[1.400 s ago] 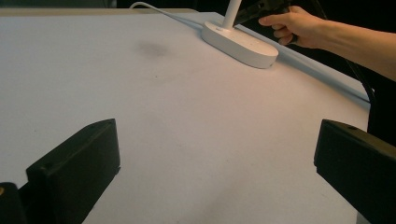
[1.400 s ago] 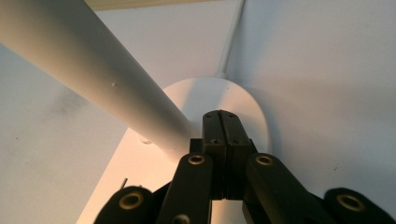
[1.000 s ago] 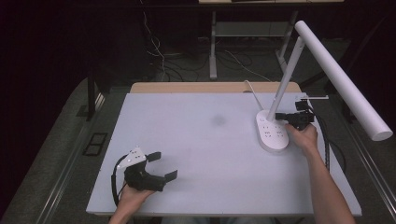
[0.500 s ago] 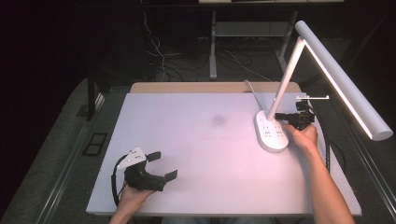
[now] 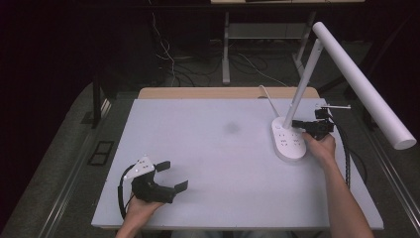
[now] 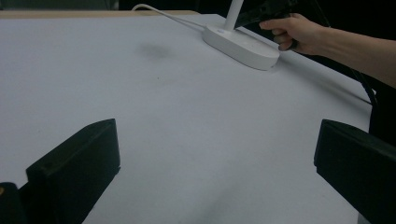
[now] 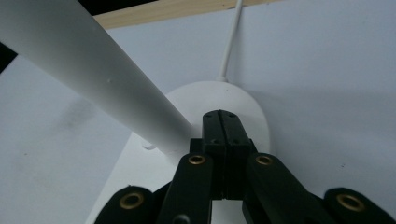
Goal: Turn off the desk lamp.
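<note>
A white desk lamp stands at the table's right side, its oval base [image 5: 288, 141] flat on the surface and its stem [image 5: 302, 84] leaning up to a long tube head [image 5: 364, 84]. My right gripper [image 5: 296, 123] hovers over the base beside the stem; its jaws are pressed together with nothing between them [image 7: 221, 122]. The base [image 7: 233, 100] and stem [image 7: 88, 70] lie just beyond the tips. My left gripper [image 5: 172, 175] rests near the front left of the table, jaws wide apart and empty [image 6: 215, 158]. The lamp base [image 6: 240, 44] appears far off in the left gripper view.
The white table top [image 5: 218, 163] has a faint dark smudge [image 5: 231, 128] near its middle. The lamp's white cord [image 5: 267, 96] runs off the back edge over a wooden strip [image 5: 223, 92]. Cables and desk legs [image 5: 225, 44] lie on the dark floor behind.
The right gripper has edged slightly toward the lamp's base and stem. The left gripper has not moved.
</note>
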Action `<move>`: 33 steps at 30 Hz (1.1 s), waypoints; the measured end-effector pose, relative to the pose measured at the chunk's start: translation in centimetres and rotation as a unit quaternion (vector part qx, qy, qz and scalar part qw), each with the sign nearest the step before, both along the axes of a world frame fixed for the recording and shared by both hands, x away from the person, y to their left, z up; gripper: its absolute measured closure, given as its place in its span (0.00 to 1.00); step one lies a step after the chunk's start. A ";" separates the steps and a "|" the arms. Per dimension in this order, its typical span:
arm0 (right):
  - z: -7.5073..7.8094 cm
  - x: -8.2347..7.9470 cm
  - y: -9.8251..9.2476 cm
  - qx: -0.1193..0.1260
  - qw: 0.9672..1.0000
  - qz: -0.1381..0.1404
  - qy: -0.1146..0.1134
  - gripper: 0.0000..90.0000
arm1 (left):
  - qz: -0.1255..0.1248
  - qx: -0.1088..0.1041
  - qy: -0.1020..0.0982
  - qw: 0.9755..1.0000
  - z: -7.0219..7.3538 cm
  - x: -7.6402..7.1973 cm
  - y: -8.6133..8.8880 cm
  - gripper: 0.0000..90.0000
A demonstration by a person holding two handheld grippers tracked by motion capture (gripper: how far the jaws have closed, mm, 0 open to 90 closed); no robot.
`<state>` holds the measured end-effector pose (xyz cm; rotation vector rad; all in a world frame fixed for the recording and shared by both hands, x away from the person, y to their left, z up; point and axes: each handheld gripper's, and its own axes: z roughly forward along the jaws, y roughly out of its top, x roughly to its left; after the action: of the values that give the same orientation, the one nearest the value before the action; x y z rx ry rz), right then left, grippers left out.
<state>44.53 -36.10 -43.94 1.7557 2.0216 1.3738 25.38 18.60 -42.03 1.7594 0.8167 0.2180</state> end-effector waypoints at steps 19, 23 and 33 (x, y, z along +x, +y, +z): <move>1.9 -0.9 0.2 -0.017 1.000 0.000 -0.005 1.00 | 0.003 -0.001 0.002 1.000 0.0 0.1 0.1 0.00; 2.5 -1.5 0.1 -0.022 1.000 0.008 -0.011 1.00 | 0.003 -0.002 0.002 1.000 0.0 0.0 0.1 0.00; 3.9 -3.9 0.3 -0.025 1.000 0.008 -0.018 0.86 | -0.001 -0.007 0.001 1.000 0.0 -0.1 0.0 0.00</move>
<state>40.63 -35.81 -40.03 1.6870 2.0378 1.3370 25.33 18.57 -42.01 1.7479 0.8162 0.2102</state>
